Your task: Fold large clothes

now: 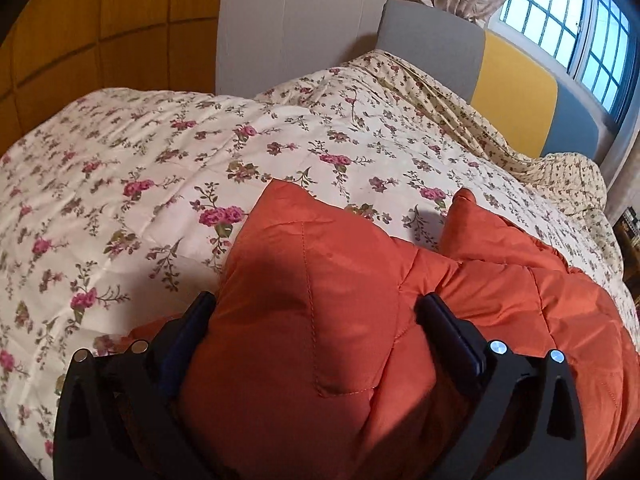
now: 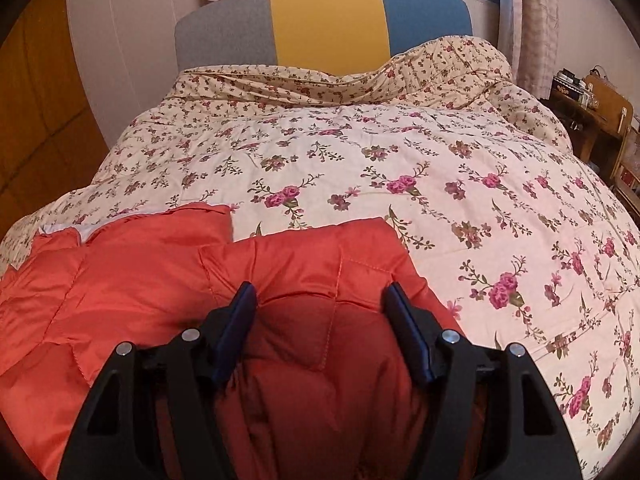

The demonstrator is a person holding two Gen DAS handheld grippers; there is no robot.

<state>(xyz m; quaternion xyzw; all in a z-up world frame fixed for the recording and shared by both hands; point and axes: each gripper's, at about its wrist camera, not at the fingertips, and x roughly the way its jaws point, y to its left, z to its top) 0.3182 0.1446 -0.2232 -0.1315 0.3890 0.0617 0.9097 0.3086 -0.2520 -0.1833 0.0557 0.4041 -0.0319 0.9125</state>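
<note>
An orange quilted puffer jacket (image 1: 520, 292) lies on the flowered quilt (image 1: 120, 184), folded into a thick bundle at the near edge. My left gripper (image 1: 316, 306) stands open at its widest. A puffy fold of the jacket fills the gap between its dark fingers (image 1: 434, 316). In the right wrist view the jacket (image 2: 132, 256) spreads to the left, with a strip of white lining at its far edge. My right gripper (image 2: 320, 296) is shut on a bulging fold of it, and the fabric bunches between the blue pads (image 2: 240, 312).
The quilt (image 2: 400, 148) covers the whole bed up to a grey, yellow and blue headboard (image 2: 328, 20). Wooden wardrobe doors (image 1: 100, 20) stand to the left. A wooden side table (image 2: 592, 112) with small items sits at the right. Curtains and a barred window (image 1: 576, 28) lie behind.
</note>
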